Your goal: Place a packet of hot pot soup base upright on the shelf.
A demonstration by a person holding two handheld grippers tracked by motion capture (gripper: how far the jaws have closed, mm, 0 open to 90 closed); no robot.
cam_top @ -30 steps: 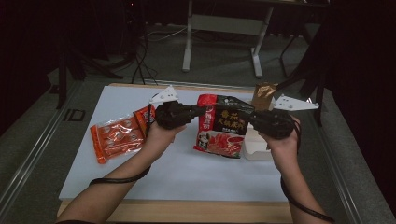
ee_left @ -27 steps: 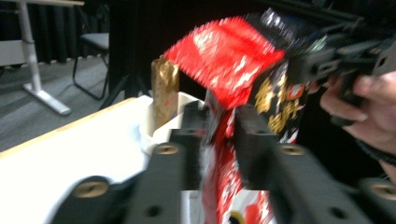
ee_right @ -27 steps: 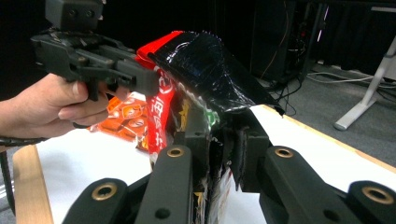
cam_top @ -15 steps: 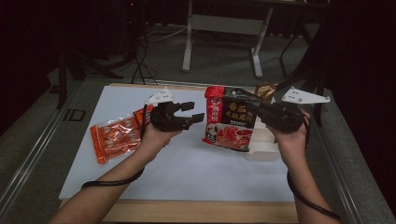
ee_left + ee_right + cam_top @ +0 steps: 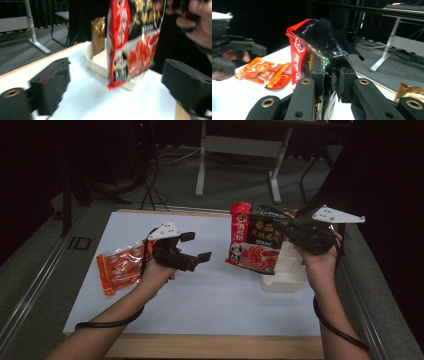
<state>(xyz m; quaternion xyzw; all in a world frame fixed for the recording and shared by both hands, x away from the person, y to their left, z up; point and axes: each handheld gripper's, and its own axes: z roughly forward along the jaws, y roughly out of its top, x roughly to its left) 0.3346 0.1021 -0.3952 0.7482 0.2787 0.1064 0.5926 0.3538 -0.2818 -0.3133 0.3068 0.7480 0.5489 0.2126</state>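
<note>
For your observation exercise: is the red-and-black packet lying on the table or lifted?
Lifted: the red-and-black packet hangs above the table, pinched by the right tongs.

One red-and-black packet [image 5: 255, 242], one orange packet [image 5: 119, 268], one gold packet [image 5: 98, 32], one white tray [image 5: 287, 277].

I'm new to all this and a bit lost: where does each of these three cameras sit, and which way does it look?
High view: above the person's side, looking forward and down on the white table; both forearms show.
Left gripper view: rides the left tongs, open, facing the red-and-black packet.
Right gripper view: rides the right tongs, clamped on that packet.
All three share the packet.
</note>
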